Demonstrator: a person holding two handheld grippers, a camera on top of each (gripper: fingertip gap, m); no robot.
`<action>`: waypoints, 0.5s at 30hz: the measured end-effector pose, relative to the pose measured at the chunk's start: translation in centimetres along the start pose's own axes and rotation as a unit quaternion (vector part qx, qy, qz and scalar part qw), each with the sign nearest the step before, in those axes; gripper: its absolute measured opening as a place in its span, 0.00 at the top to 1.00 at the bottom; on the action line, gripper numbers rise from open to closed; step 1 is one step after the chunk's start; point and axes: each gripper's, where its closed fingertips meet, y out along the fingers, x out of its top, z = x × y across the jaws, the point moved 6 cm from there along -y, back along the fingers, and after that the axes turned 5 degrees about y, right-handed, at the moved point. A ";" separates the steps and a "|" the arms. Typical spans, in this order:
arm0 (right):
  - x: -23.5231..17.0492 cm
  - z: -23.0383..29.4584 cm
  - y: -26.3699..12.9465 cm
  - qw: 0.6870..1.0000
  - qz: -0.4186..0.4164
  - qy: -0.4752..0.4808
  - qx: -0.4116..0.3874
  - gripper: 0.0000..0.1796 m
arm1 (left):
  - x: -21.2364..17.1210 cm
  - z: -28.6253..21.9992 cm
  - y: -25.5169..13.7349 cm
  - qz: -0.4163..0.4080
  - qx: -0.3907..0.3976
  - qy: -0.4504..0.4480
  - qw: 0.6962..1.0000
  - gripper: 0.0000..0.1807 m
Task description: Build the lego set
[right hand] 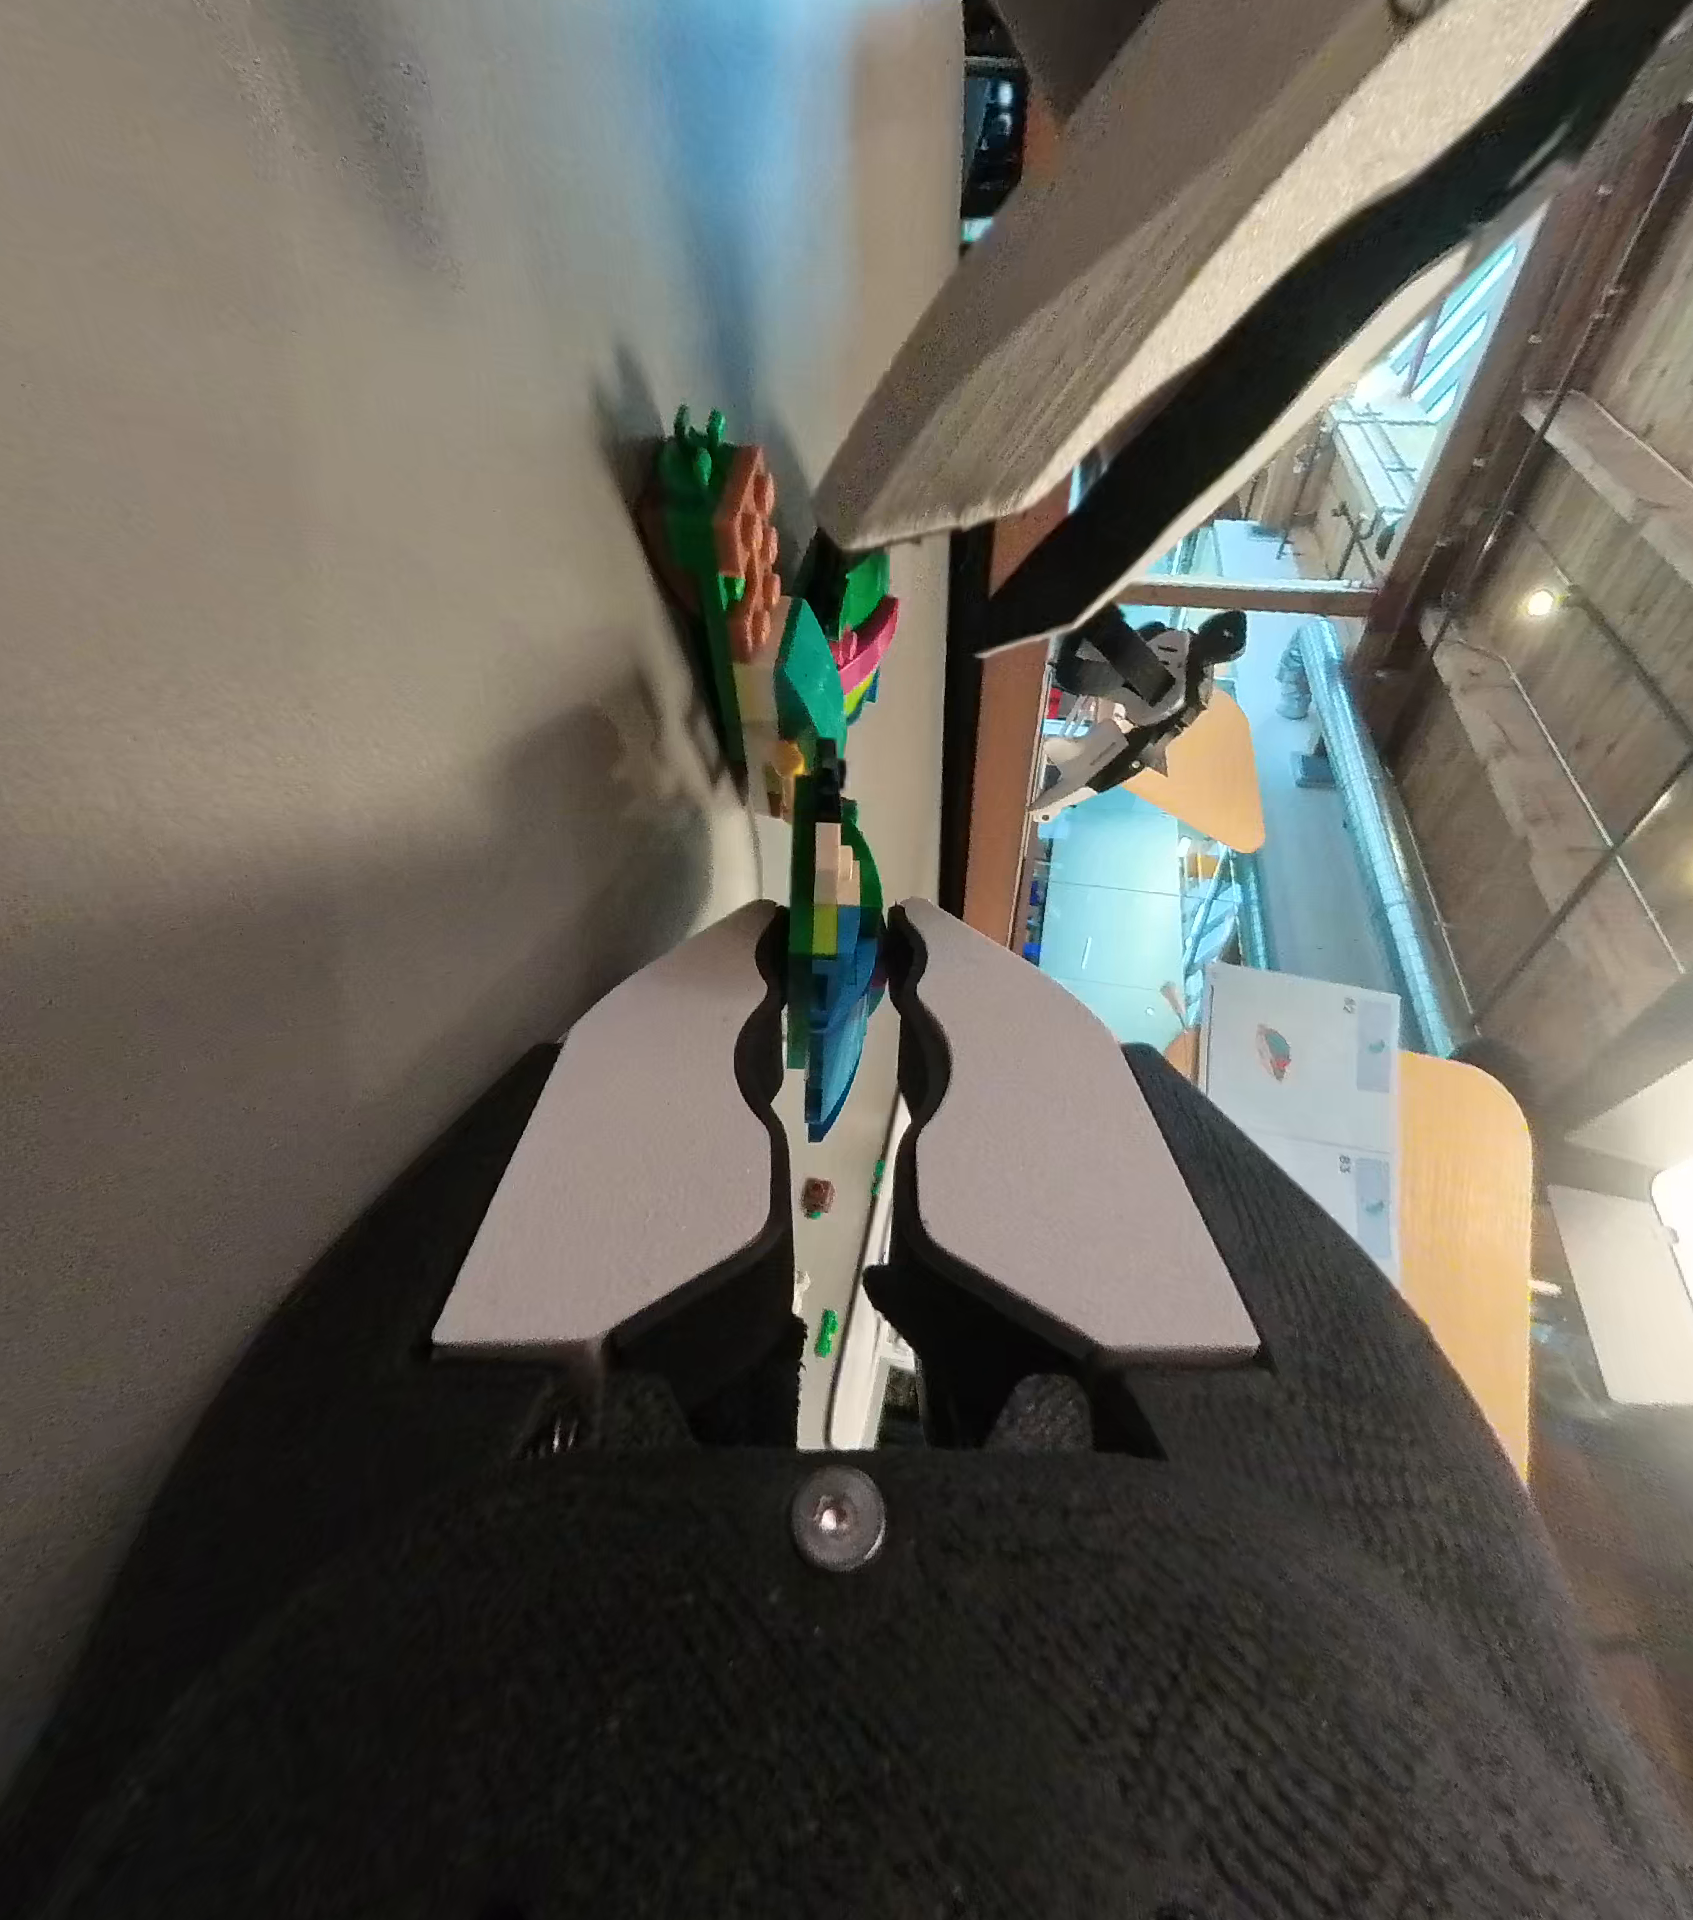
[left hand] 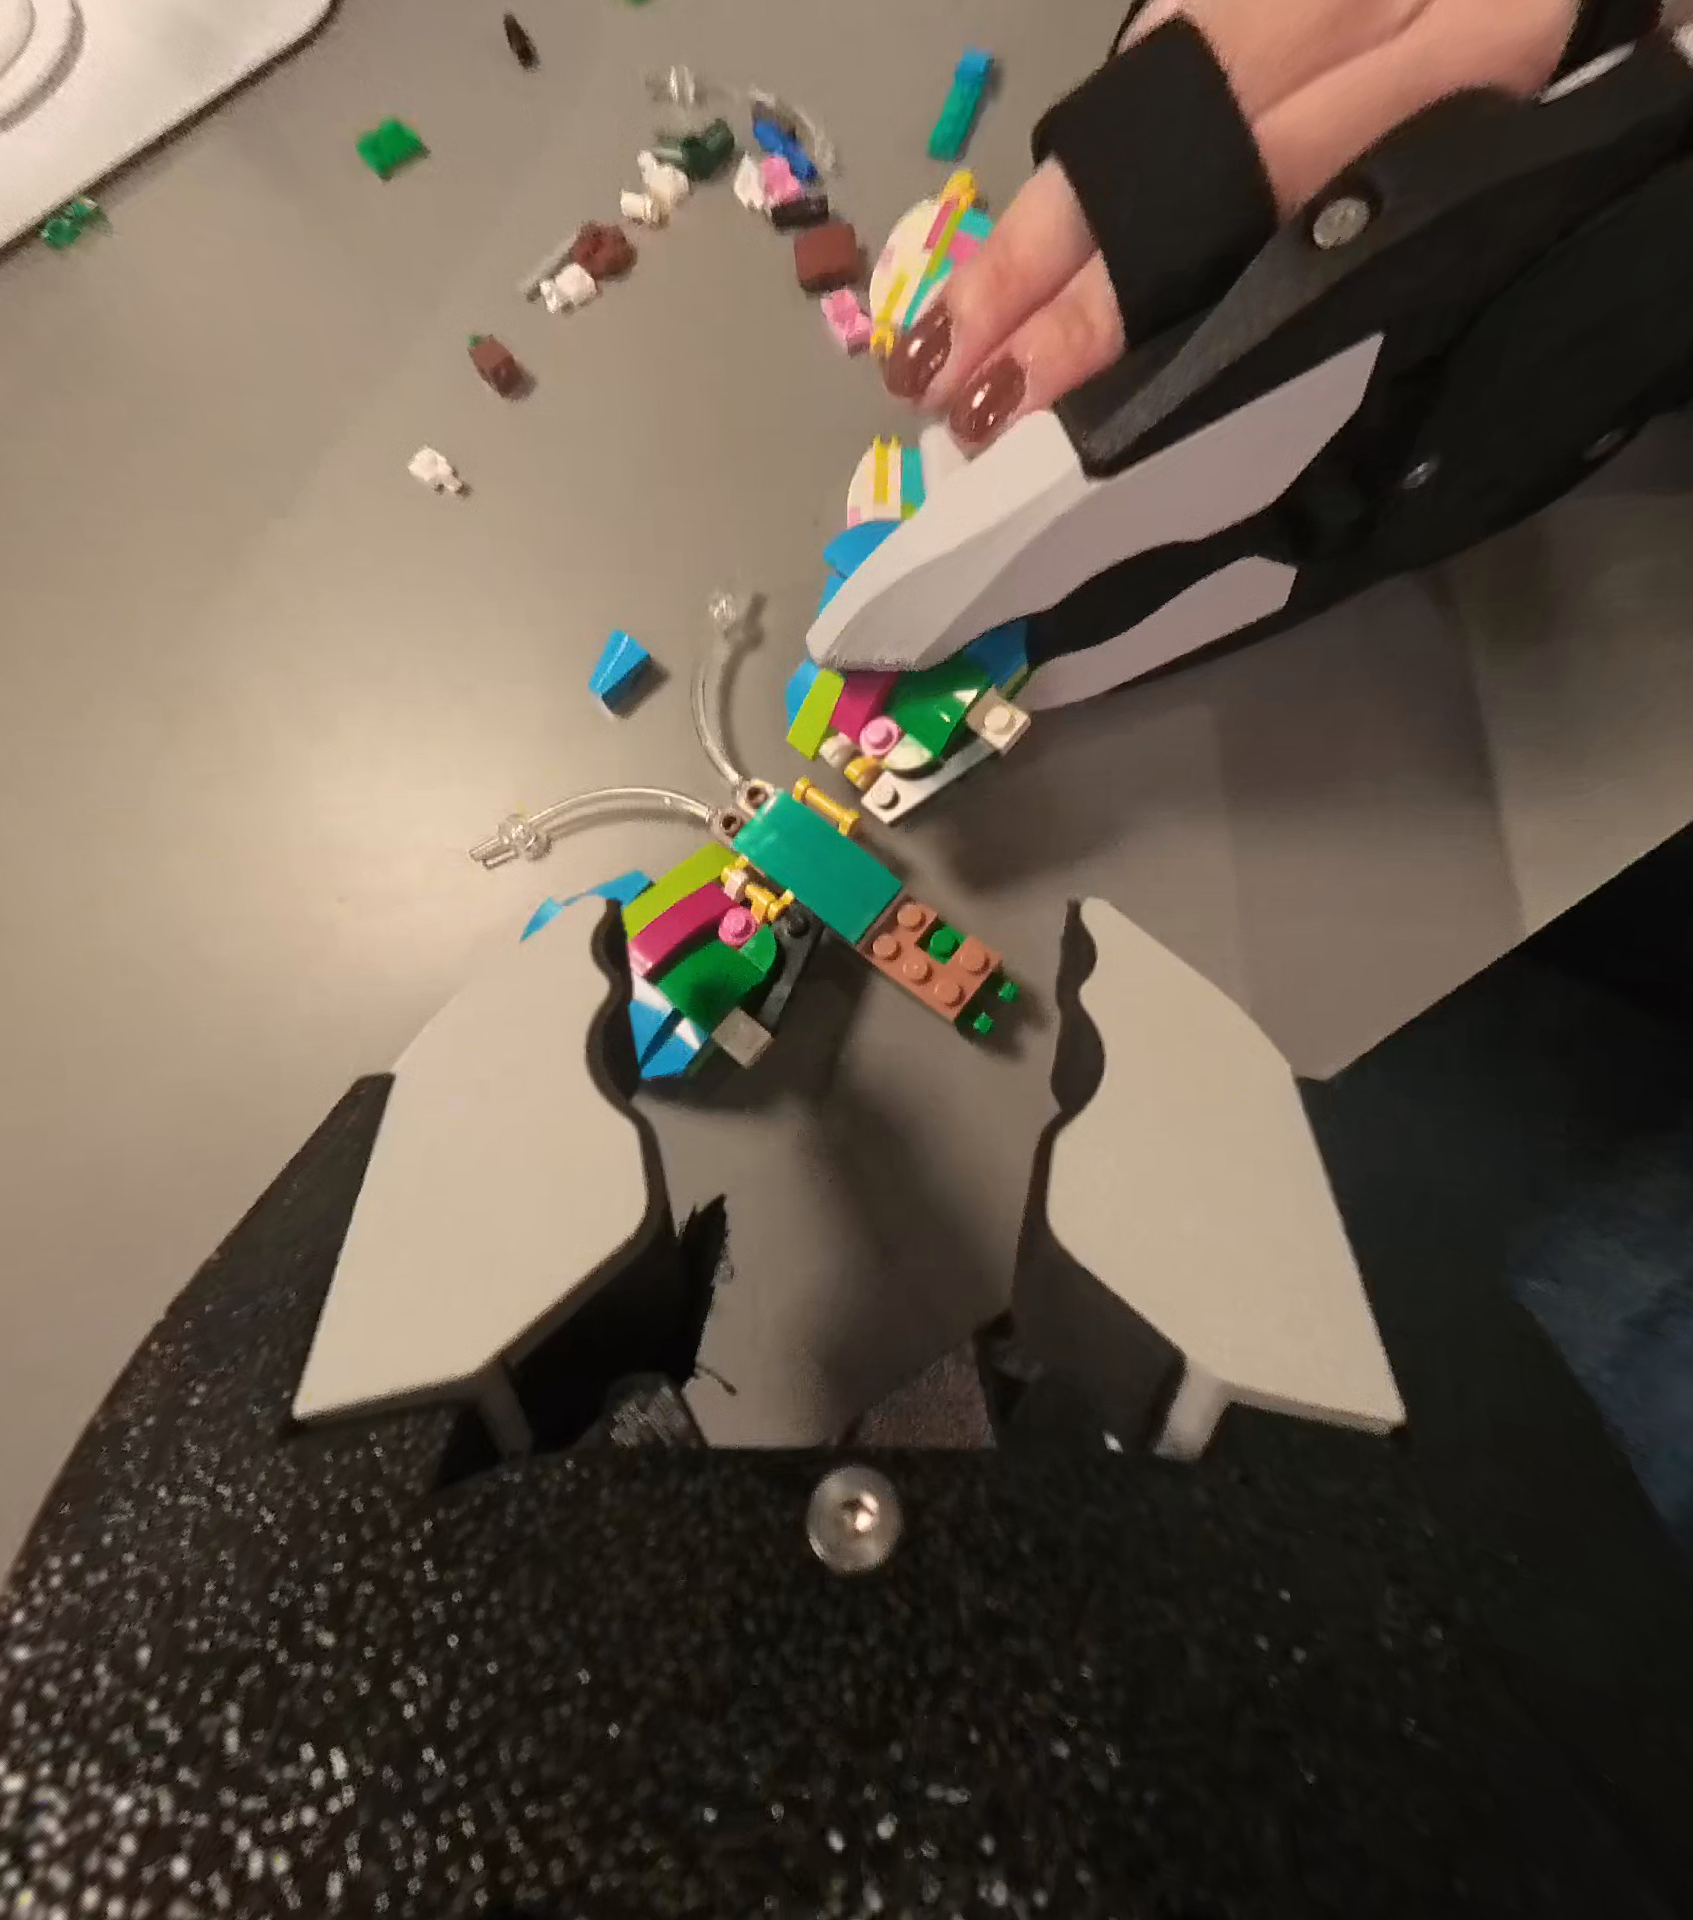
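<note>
A small lego body with a teal tile [left hand: 816, 862] and a brown plate [left hand: 930, 956] lies on the grey table [left hand: 198, 727]. One multicoloured wing [left hand: 696, 966] is on its near side, and two clear curved rods [left hand: 603, 810] stick out at the back. My left gripper [left hand: 842, 925] is open around it, with the left finger against the wing. My right gripper [left hand: 925, 675] comes in from the upper right, shut on a second multicoloured wing [left hand: 883, 717] held close to the body's gold bar. The right wrist view shows this wing [right hand: 831, 997] pinched in the gripper [right hand: 834, 914], with the body [right hand: 748, 582] ahead.
Several loose bricks [left hand: 717, 187] lie scattered at the back, and a blue wedge [left hand: 624, 670] is nearer. A white tray [left hand: 42, 125] sits at the far left. The table edge [left hand: 1444, 935] runs close on the right. A hand [left hand: 1029, 312] grips the right tool. An instruction booklet [right hand: 1309, 1081] lies beyond. The grippers' ends are close to 5 cm from one another.
</note>
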 end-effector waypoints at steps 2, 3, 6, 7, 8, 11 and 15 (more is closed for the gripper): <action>0.1 0.1 0.0 1.000 -0.004 0.009 0.010 0.91 | 0.4 -0.3 -0.3 -0.007 -0.007 0.005 1.000 0.58; 0.1 0.0 0.0 1.000 -0.005 0.012 0.013 0.91 | 0.8 -0.4 -0.5 -0.018 -0.015 0.002 1.000 0.59; 0.1 0.1 -0.1 1.000 -0.005 0.006 0.014 0.91 | 1.1 -0.6 -0.5 -0.024 -0.032 -0.005 0.999 0.59; 0.1 0.1 -0.1 1.000 -0.003 0.001 0.012 0.91 | 1.0 -0.6 -0.3 -0.016 -0.031 -0.002 0.999 0.59; 0.1 0.1 -0.1 1.000 -0.002 -0.005 0.009 0.91 | 0.9 -0.5 -0.2 -0.009 -0.030 0.000 1.000 0.58; 0.3 0.0 0.0 1.000 0.003 -0.017 -0.003 0.91 | 1.1 -0.8 0.1 -0.012 -0.049 -0.008 0.999 0.57; 0.6 -0.1 0.1 0.999 0.006 -0.035 -0.007 0.91 | 1.4 -1.0 0.5 -0.023 -0.072 -0.017 0.997 0.56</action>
